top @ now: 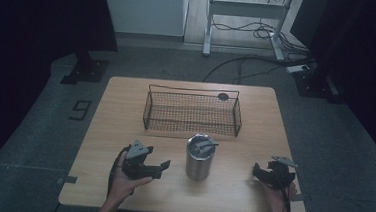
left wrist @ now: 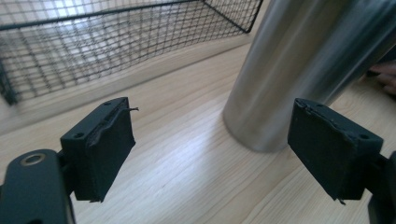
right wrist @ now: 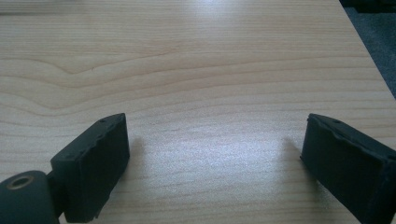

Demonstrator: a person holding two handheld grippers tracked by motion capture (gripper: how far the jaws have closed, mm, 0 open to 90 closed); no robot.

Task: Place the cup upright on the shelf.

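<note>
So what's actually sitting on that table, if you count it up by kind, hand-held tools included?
Wire basket: 1
Steel cup with a lid: 1
Small dark round thing behind the basket, too small to identify: 1
Hand-held tools: 2, the left tool and the right tool, both open and holding nothing
Total: 5

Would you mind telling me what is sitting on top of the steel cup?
A grey lid with a raised handle sits on top of the steel cup, covering its mouth. Whatever is inside the cup is hidden by that lid. Behind it stands a wire basket.
</note>
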